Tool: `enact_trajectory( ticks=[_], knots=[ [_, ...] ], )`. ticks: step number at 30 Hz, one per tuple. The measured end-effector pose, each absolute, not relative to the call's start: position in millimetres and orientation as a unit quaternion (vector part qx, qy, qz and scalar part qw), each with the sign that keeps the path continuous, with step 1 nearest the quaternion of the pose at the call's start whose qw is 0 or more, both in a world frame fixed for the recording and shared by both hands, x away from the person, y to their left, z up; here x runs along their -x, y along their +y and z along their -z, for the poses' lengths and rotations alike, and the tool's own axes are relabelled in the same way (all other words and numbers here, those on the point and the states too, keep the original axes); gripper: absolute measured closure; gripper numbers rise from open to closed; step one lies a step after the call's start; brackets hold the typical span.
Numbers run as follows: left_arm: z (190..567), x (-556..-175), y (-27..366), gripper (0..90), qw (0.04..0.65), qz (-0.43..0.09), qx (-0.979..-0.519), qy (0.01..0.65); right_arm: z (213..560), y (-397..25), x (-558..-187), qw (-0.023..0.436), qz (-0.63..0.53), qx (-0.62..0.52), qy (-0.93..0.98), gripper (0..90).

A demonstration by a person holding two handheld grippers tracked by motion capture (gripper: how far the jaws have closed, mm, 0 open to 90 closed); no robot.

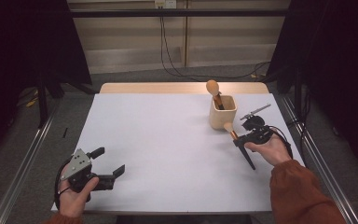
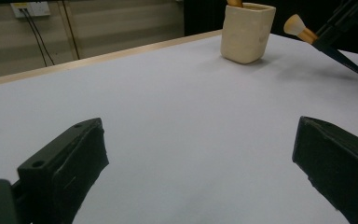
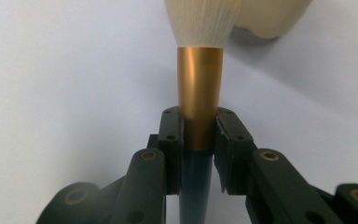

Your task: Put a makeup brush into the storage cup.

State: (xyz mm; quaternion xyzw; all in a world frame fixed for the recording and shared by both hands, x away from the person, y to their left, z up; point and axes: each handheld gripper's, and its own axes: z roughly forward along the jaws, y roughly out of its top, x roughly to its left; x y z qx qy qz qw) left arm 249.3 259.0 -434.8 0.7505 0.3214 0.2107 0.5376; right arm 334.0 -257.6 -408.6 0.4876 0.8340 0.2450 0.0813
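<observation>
The right tool (image 1: 240,136), at about three o'clock on the white bench (image 1: 168,154), clamps a makeup brush (image 3: 199,93) at its gold ferrule, bristles just beside the cream holder (image 1: 223,112), while the left tool (image 1: 107,163) rests spread wide at seven o'clock.

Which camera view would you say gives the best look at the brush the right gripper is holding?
The right gripper view: the brush fills the middle, its gold ferrule clamped between the right gripper jaws, pale bristles above. The high view shows the brush whole but small, beside the cup. The left gripper view shows it far off at the top right edge.
</observation>
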Motion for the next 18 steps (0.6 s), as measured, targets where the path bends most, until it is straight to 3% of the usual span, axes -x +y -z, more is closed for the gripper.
enact_trajectory(
  ticks=[18],
  knots=[
    [434.1, -249.3, 259.3, 2.7, 0.538, -0.213, -0.751, 0.32, 403.2, -269.0, -321.0, 0.168, -0.355, -0.487, 0.78, 74.1]
  ],
)
